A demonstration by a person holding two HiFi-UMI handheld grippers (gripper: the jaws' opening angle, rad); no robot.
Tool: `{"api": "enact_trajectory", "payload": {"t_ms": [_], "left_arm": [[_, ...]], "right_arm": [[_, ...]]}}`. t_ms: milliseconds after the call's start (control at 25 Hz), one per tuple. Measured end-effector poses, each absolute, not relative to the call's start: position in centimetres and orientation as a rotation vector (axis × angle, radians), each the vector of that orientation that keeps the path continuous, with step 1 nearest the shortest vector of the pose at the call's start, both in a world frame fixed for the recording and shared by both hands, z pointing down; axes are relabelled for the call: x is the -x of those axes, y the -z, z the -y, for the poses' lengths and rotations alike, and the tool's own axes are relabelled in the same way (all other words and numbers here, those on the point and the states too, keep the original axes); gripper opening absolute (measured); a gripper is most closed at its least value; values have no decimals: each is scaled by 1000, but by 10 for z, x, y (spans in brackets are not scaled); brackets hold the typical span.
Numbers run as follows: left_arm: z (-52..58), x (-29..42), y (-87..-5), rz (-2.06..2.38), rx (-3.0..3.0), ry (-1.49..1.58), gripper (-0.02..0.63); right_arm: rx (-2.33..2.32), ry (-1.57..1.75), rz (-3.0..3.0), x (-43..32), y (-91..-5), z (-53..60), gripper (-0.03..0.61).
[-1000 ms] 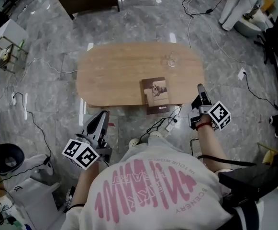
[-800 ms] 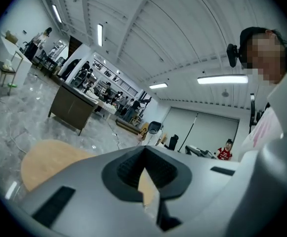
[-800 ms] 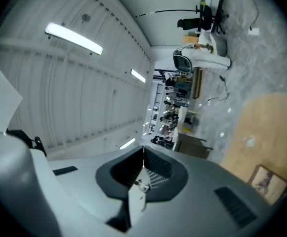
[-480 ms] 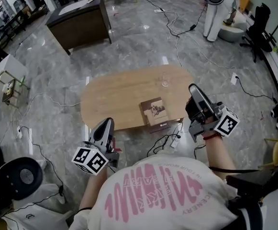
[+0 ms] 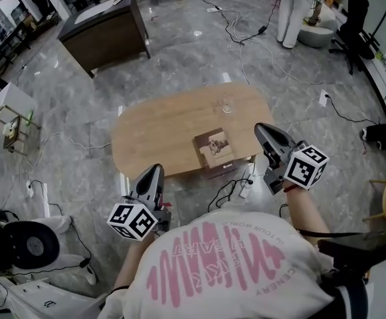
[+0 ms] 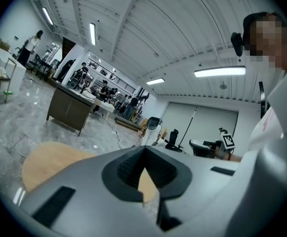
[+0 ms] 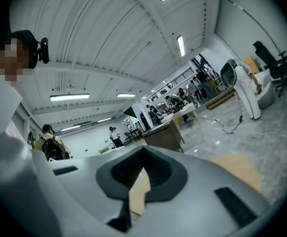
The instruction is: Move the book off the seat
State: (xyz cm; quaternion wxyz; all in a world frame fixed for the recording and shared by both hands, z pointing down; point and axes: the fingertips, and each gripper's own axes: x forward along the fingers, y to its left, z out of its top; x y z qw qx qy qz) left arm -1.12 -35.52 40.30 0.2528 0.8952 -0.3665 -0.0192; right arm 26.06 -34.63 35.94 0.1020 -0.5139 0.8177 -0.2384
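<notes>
A brown-covered book [image 5: 214,145] lies flat near the front edge of the oval wooden seat [image 5: 159,128] in the head view. My left gripper [image 5: 154,171] is held below the seat's front left edge, shut and empty, well short of the book. Off the seat's right end my right gripper [image 5: 262,129] points up, also shut with nothing in it. The left gripper view has the closed jaws [image 6: 144,152] over the wooden top [image 6: 44,159]. In the right gripper view the closed jaws [image 7: 144,153] hide the book; only wood [image 7: 237,169] shows.
A clear glass [image 5: 227,105] stands on the seat behind the book. Cables and a power strip [image 5: 244,189] lie on the marble floor by the seat's front. A dark desk [image 5: 103,32] stands at back left and a round black stool [image 5: 26,244] at near left.
Both grippers have risen and tilted upward; the right one moved from beside the seat's front corner to higher at its right end. The book has not moved.
</notes>
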Motion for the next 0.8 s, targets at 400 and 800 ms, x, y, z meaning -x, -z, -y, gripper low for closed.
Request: {"api": "enact_trajectory", "payload": {"t_ms": [400, 800], "left_arm": [[356, 6, -407, 983, -2442, 46, 8], [351, 7, -404, 990, -2442, 62, 8]], "right_arm": [[1549, 715, -2464, -262, -368, 342, 9], [1554, 760, -2417, -268, -369, 342, 11]]}}
